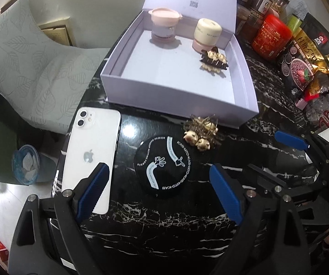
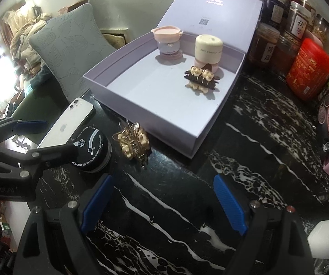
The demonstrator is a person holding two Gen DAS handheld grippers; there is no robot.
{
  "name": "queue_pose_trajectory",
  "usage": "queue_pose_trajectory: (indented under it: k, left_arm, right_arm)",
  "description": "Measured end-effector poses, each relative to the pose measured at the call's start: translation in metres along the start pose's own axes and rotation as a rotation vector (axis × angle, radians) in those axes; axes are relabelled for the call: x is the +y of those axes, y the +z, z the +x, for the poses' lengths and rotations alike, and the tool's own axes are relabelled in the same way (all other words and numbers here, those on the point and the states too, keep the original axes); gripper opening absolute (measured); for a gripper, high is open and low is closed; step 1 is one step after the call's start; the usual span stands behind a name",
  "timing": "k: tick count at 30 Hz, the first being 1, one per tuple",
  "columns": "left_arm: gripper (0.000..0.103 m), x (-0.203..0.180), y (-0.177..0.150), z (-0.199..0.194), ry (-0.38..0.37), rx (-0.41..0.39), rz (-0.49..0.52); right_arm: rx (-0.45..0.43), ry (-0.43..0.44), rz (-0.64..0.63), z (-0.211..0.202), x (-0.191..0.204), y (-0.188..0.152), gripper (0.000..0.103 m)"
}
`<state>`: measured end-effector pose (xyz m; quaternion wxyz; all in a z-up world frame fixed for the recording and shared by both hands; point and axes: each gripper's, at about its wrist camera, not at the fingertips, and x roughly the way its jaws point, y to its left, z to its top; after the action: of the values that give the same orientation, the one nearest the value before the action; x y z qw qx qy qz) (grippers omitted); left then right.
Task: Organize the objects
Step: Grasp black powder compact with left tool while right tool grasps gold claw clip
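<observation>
An open lavender box (image 1: 164, 96) (image 2: 164, 135) sits on the black marble table. Inside stand a pink-lidded jar (image 1: 164, 26) (image 2: 168, 43), a cream jar (image 1: 206, 35) (image 2: 208, 48) and a dark hair clip with bears (image 1: 213, 61) (image 2: 202, 79). In front of the box lie a gold hair clip (image 1: 201, 134) (image 2: 132, 143), a round black compact (image 1: 163, 166) (image 2: 91, 151) and a white phone (image 1: 91, 155) (image 2: 63, 127). My left gripper (image 1: 158, 193) (image 2: 52, 135) is open, its fingers either side of the compact. My right gripper (image 2: 163, 204) is open and empty over bare table.
Jars, a red canister (image 1: 271, 37) (image 2: 311, 68) and snack bags (image 1: 306, 64) crowd the table's right side. A grey leaf-pattern chair (image 1: 27, 68) (image 2: 70, 45) stands at the left. A blue glass dish (image 1: 26, 165) sits low at the left.
</observation>
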<state>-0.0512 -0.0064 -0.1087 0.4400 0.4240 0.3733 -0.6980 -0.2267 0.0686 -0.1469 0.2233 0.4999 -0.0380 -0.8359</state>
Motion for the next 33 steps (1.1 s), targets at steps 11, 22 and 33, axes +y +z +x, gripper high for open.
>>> queue_pose_trajectory:
  k: [11,22,33]
  left_arm:
    - [0.089,0.014,-0.008,0.014,0.023,0.033,-0.031]
    - [0.089,0.039,-0.012,0.016,0.061,0.051,-0.101]
    - [0.089,0.044,-0.012,0.022,0.057,0.068,-0.101]
  right_arm:
    - [0.006,0.036,-0.021,0.018,0.007,-0.001,0.09]
    - [-0.011,0.081,-0.006,0.04,0.019,0.013,0.08]
    - [-0.009,0.109,-0.018,0.053,0.026,0.023,0.051]
